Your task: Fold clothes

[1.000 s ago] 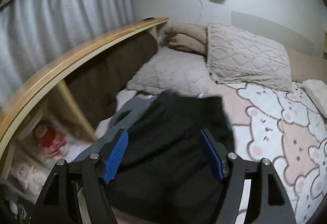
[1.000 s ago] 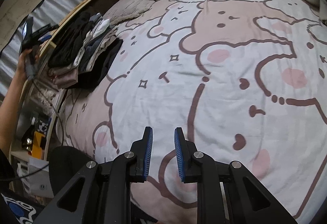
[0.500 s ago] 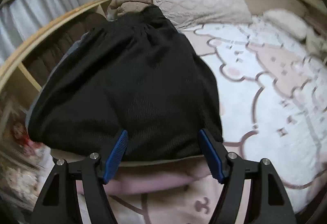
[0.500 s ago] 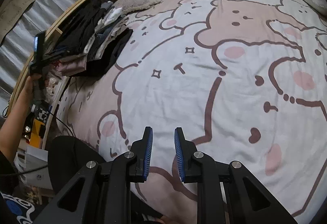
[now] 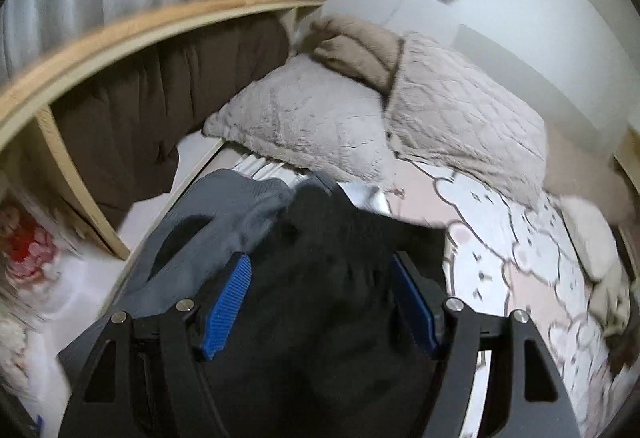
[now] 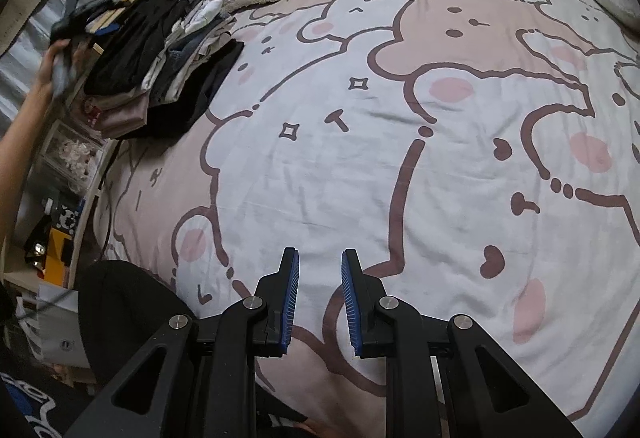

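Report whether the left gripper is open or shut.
Open: the left gripper has its blue fingers spread wide over the black garment, not pinching it.

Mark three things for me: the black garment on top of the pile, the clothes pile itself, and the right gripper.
black garment (image 5: 320, 278): left wrist view, its dark middle.
clothes pile (image 6: 176, 50): right wrist view, layered side.
right gripper (image 6: 319, 262): right wrist view, midway between fingertips.

The bedsheet (image 6: 440, 166) is smooth matt cloth, lightly creased. The pillows (image 5: 460, 126) are fuzzy, quilted fabric. The shelf (image 5: 140, 26) is pale bare wood. The black garment (image 5: 320, 238) is matt knit. Both grippers have black matt plastic frames, ribbed blue pads (image 6: 291, 298) and shiny metal screws.
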